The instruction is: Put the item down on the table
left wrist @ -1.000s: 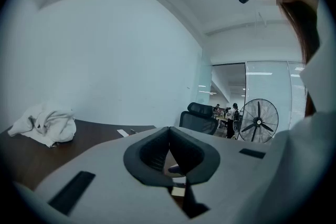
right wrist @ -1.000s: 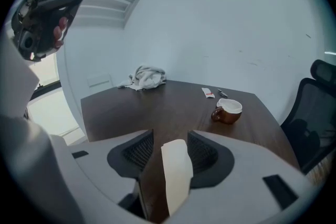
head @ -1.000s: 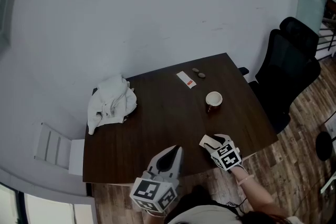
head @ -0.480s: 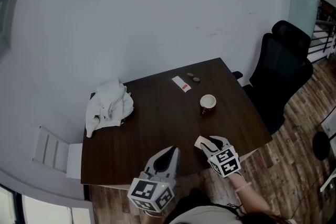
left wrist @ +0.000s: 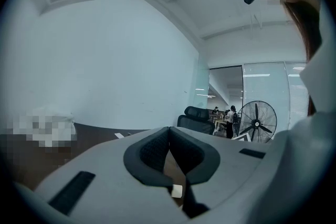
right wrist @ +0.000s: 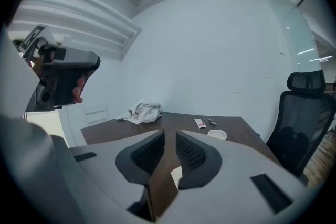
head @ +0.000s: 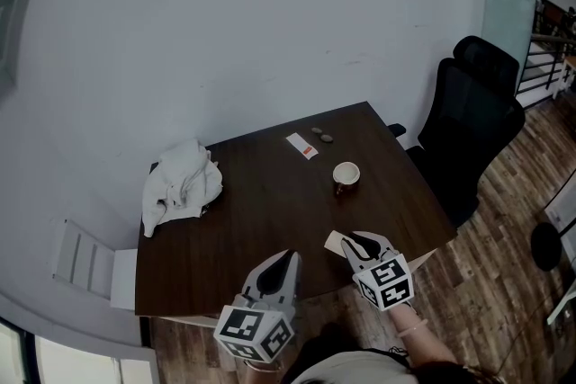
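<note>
Eased the right claw [head: 357,239] back toward the bench's [head: 252,211] near edge since a second ago, closing its jaws on nothing and leaving the small cream card [head: 334,239] flat on the wood just left of the tips, too small to tell its long axis or heading. Keeps the left claw [head: 288,256] pressed together and empty. Finds farther back a white cup [head: 346,173], contents unclear, a white packet [head: 301,146] with an unreadable red mark, and a crumpled white cloth [head: 180,184].
</note>
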### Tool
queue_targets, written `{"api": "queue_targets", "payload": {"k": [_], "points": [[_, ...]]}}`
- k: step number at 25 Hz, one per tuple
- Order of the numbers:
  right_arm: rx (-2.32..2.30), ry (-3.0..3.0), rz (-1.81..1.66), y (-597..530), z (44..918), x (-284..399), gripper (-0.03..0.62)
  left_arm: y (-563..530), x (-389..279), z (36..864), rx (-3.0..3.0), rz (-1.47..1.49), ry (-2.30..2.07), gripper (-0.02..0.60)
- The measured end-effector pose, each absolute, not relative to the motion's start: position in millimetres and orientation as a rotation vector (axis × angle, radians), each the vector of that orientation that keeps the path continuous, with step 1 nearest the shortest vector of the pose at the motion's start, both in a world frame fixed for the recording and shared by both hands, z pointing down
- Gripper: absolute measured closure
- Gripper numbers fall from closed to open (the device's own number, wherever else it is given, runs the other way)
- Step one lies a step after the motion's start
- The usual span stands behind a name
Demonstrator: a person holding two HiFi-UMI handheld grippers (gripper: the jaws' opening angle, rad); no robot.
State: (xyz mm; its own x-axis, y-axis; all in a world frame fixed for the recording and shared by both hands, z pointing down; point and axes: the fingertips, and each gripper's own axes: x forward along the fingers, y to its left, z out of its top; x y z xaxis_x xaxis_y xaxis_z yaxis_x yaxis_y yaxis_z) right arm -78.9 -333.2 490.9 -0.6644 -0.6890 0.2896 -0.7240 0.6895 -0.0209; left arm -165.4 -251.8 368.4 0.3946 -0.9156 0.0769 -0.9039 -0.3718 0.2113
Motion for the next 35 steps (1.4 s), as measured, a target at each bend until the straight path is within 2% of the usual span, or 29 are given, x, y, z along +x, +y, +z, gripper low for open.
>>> {"api": "queue_targets", "payload": {"k": [14,35], "points": [[1.211,-2.687,0.097,-289.0,442.3,-46.5,0.585,-219.0,-139.9,357.2,2.483,-0.098,-1.582,0.561],[1.337,-2.743,0.020,-243.3,389.7,1.8,0.586,-193.3,-104.8,352.9,2.517,-0.059,-1.550,0.561]]}}
